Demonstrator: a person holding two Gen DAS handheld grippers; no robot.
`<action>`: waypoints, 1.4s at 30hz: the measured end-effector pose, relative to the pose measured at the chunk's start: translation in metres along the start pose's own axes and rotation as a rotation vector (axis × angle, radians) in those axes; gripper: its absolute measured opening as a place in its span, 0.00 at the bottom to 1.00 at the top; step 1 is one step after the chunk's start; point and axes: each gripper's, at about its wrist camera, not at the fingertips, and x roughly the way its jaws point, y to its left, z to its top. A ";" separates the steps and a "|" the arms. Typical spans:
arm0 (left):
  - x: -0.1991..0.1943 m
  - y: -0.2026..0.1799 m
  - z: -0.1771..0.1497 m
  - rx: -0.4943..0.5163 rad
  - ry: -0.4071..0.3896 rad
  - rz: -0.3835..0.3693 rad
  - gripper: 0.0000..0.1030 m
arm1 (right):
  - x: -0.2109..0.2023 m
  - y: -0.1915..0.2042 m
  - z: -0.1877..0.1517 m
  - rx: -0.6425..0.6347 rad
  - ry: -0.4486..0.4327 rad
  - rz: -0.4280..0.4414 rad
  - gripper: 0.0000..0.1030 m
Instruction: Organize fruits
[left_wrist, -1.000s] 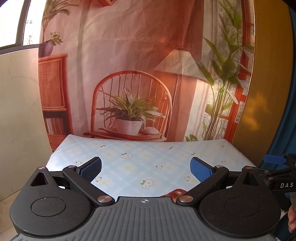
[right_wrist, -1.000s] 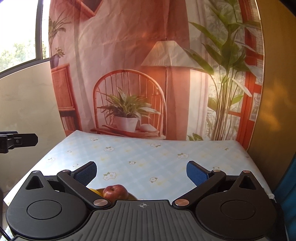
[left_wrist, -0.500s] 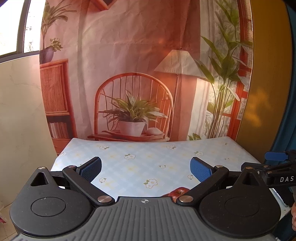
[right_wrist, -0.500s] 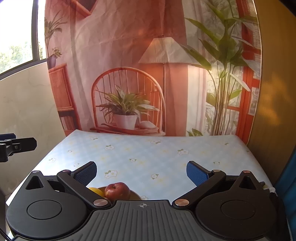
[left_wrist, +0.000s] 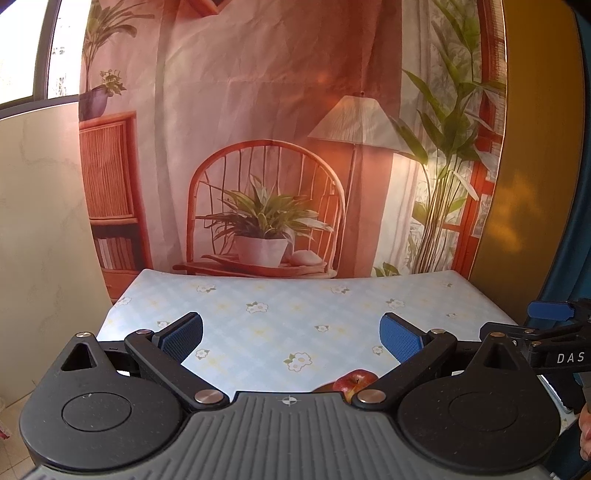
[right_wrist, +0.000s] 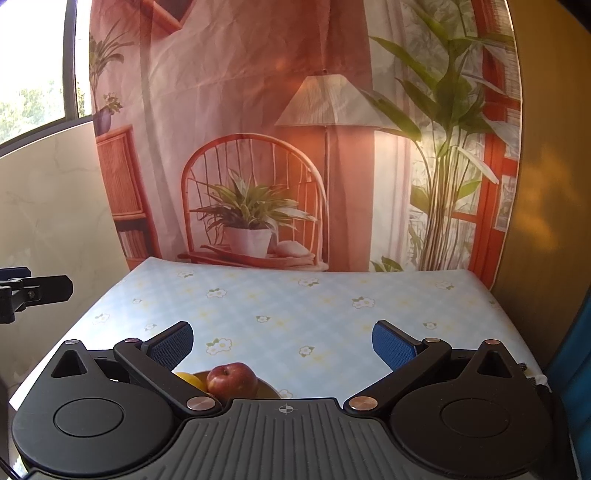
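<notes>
A: What fills the room?

B: A printed backdrop (right_wrist: 295, 110) of a chair, a lamp and potted plants hangs behind the worktop (right_wrist: 314, 306), which wears a pale blue cloth with small flowers.

A: And the tools?

B: Two grippers are held low over the near edge. The left gripper (left_wrist: 291, 338) has its jaws wide apart, nothing between them. The right gripper (right_wrist: 282, 341) is the same, jaws spread and bare; in the left view it shows at the far right edge (left_wrist: 546, 332).

A: Where is the fruit?

B: In a shallow bowl (right_wrist: 266, 389) at the near edge of the worktop. A red apple (right_wrist: 232, 382) sits in it, touching a yellow fruit (right_wrist: 190, 380) on its left. From the right camera the bowl lies below the left finger (right_wrist: 168, 345), mostly hidden by the gripper body. From the left camera only the apple's top (left_wrist: 354, 382) peeks out near the right finger (left_wrist: 400, 341).
</notes>
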 end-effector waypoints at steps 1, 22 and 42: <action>0.001 0.001 0.000 -0.001 0.001 -0.001 1.00 | 0.000 0.000 0.000 -0.002 0.000 0.000 1.00; -0.001 0.001 -0.001 -0.010 0.003 -0.009 1.00 | -0.002 0.000 0.003 -0.011 -0.005 0.000 1.00; -0.002 0.002 -0.001 -0.036 0.009 -0.015 1.00 | -0.001 0.001 0.003 -0.013 -0.005 -0.001 1.00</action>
